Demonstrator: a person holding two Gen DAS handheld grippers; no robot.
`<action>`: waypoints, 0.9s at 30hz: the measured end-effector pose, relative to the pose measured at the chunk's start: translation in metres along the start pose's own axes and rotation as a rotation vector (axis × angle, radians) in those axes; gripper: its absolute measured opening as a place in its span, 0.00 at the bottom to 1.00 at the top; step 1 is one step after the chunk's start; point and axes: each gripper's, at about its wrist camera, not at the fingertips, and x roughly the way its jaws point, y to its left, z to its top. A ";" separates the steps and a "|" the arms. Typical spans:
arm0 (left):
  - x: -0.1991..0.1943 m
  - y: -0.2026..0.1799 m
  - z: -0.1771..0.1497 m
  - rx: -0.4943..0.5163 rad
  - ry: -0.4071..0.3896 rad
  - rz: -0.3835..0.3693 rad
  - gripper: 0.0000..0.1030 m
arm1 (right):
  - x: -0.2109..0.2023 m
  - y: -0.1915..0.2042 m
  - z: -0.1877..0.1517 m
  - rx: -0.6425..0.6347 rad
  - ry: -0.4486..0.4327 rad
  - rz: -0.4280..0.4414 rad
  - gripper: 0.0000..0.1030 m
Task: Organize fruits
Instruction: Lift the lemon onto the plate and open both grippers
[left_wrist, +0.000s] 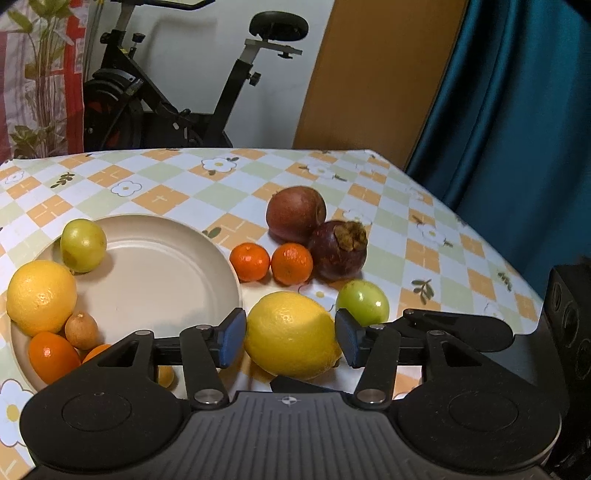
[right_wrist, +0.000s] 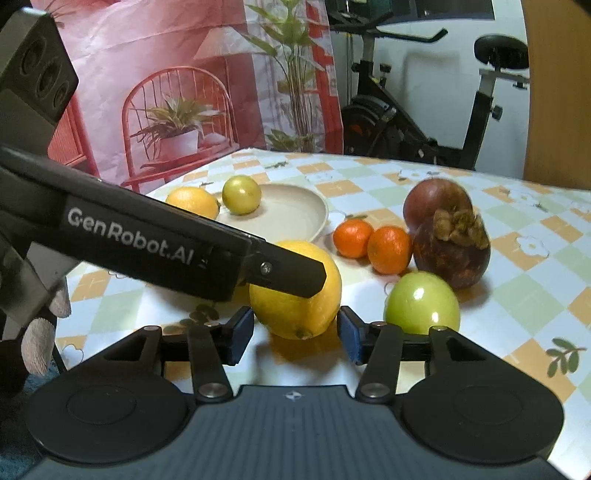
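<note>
plump glossy yellow lemon (left_wrist: 291, 334)

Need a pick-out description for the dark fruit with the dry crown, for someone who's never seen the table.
Start at the cream plate on the checked tablecloth, then look just right of it at the loose fruit cluster. Behind the two small oranges sit two dark purple-brown fruits; you want the nearer one. Only it wears a rough, dry brown crown on top; its neighbour is smooth.
</note>
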 end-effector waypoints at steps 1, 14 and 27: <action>-0.001 0.001 0.001 -0.001 -0.006 -0.001 0.53 | -0.001 0.000 0.001 0.003 -0.005 0.002 0.51; -0.009 0.042 0.027 -0.117 -0.091 0.034 0.53 | 0.025 0.007 0.052 -0.012 0.014 0.044 0.51; 0.020 0.096 0.045 -0.286 -0.078 0.030 0.53 | 0.093 0.001 0.093 0.011 0.109 0.049 0.51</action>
